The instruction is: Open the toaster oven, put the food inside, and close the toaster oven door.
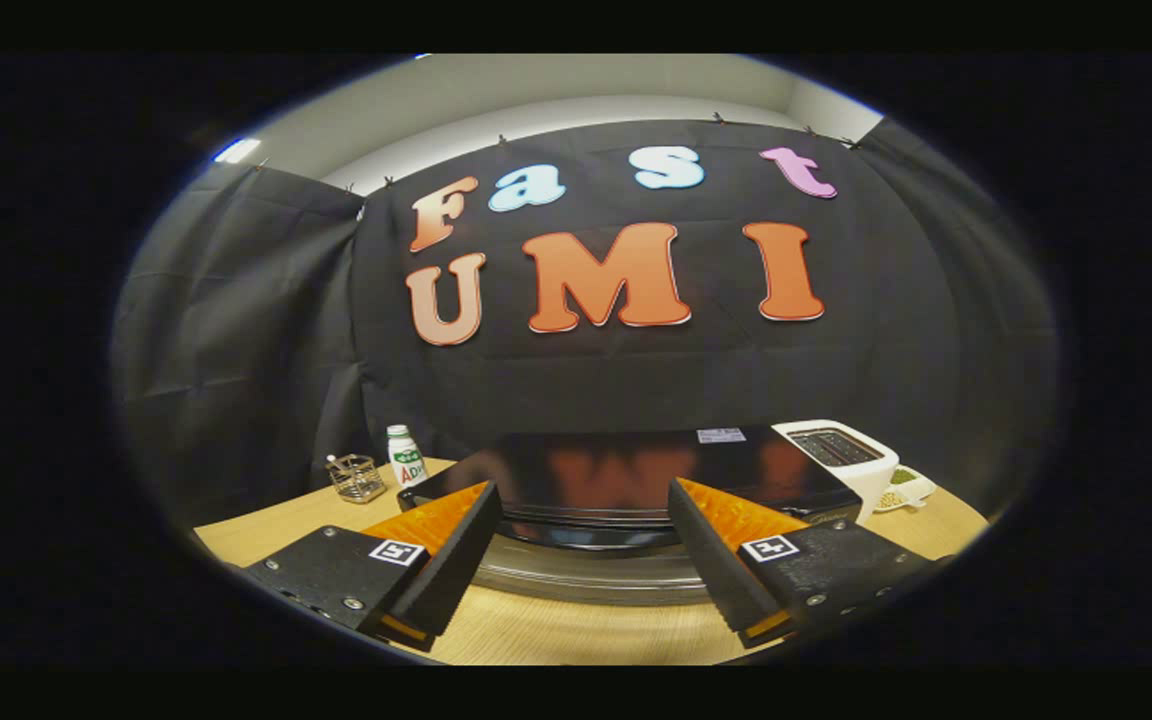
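The gripper (584, 520) hangs with fingers spread apart, grasping nothing, just before the glossy black toaster oven (636, 480); a white slot toaster (841, 455) stands beside that oven.

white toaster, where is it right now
In the gripper view the white toaster stands on the wooden table, close beside the black toaster oven, beyond the open tongs, with a small dish at its far side.
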